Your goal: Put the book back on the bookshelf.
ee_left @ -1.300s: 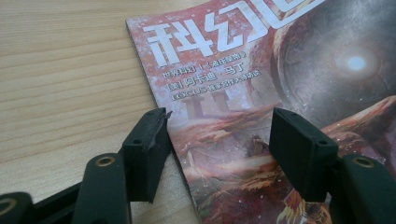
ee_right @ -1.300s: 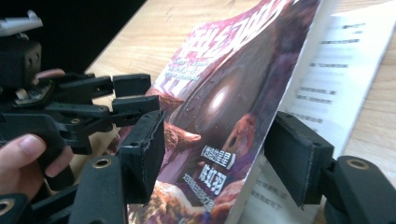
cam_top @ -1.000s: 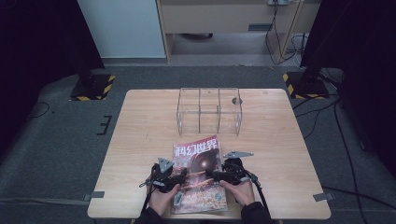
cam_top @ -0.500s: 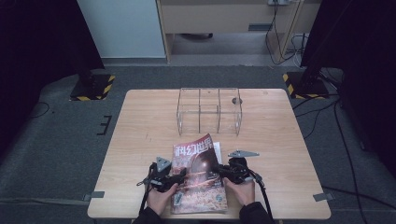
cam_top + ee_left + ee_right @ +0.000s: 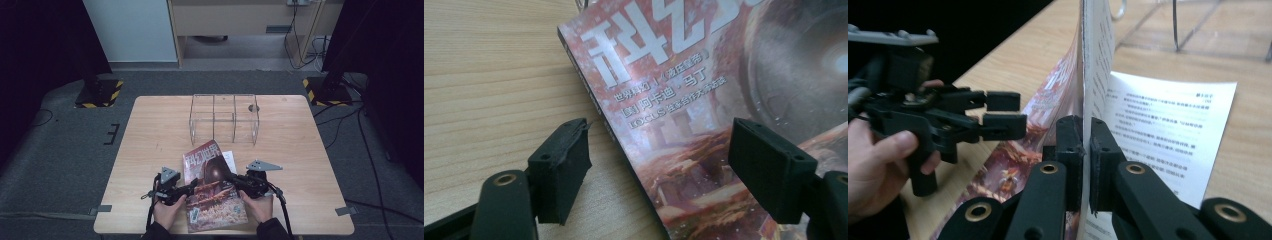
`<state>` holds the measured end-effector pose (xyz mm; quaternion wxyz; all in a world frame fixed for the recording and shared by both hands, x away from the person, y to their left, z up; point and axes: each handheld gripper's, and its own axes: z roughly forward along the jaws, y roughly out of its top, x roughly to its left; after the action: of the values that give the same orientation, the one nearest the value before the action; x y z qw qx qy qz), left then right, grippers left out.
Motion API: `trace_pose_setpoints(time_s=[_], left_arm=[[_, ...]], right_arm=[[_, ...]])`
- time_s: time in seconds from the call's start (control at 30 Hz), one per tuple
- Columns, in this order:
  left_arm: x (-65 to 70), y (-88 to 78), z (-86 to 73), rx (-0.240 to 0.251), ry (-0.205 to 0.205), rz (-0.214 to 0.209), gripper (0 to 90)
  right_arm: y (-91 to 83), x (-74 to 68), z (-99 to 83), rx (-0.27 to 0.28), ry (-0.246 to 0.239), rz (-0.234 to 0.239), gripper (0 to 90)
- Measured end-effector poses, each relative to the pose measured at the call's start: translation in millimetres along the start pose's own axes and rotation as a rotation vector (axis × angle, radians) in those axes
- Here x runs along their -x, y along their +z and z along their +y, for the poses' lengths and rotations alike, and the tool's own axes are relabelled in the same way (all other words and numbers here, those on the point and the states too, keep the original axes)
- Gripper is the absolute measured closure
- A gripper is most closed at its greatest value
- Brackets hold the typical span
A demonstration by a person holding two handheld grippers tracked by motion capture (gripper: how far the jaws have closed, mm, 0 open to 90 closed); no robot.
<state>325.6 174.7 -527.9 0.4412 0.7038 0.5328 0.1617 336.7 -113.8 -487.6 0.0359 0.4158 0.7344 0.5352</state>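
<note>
A magazine [image 5: 212,187] with a red cover and white characters lies near the table's front edge. My right gripper [image 5: 231,178] is shut on the cover's right edge [image 5: 1083,75] and holds it upright, edge-on between the jaws [image 5: 1087,145]. Under it a white printed page [image 5: 1168,130] lies flat. My left gripper [image 5: 191,188] is open at the magazine's left side. In the left gripper view it [image 5: 659,175] straddles the spine, one jaw over the bare wood and the other over the cover [image 5: 704,90]. From the right gripper view the left gripper [image 5: 1003,114] is held in a hand.
A clear wire rack [image 5: 223,119] with upright dividers stands on the wooden table [image 5: 150,130] just beyond the magazine. A small dark round spot [image 5: 252,107] sits behind it. Black stands with striped feet [image 5: 97,95] flank the table on the floor.
The right gripper has lifted the magazine's right edge, tilting the cover up toward the left and baring a white page. The left gripper has stayed by the spine.
</note>
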Motion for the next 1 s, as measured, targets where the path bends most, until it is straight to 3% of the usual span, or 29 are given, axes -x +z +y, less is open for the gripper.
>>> trace_pose_setpoints(time_s=[0.13, 0.4, 0.53, 0.67, 0.8, 1.0], left_arm=[[-0.7, -1.6, 0.5, 0.015, -0.029, -0.039, 22.2], [0.7, 0.2, 0.4, 0.020, -0.035, -0.079, 19.6], [1.2, 4.4, -0.5, 0.007, -0.047, -0.123, 17.6], [1.5, 7.1, -1.8, 0.002, -0.057, -0.142, 16.6], [2.1, 10.3, -2.6, -0.007, -0.072, -0.193, 17.6], [0.8, 14.8, -3.9, -0.025, -0.095, -0.213, 19.9]], right_arm=[[-6.8, -6.7, 5.4, 0.037, -0.041, 0.019, 86.5], [-13.4, -12.8, 7.8, 0.062, -0.087, 0.029, 86.5], [-14.2, -11.9, 6.4, 0.071, -0.088, 0.032, 86.5], [-14.9, -12.2, 5.8, 0.080, -0.096, 0.030, 86.5], [-15.1, -11.0, 4.9, 0.084, -0.096, 0.033, 86.5], [-13.9, -8.3, 3.2, 0.072, -0.087, 0.032, 86.5]])
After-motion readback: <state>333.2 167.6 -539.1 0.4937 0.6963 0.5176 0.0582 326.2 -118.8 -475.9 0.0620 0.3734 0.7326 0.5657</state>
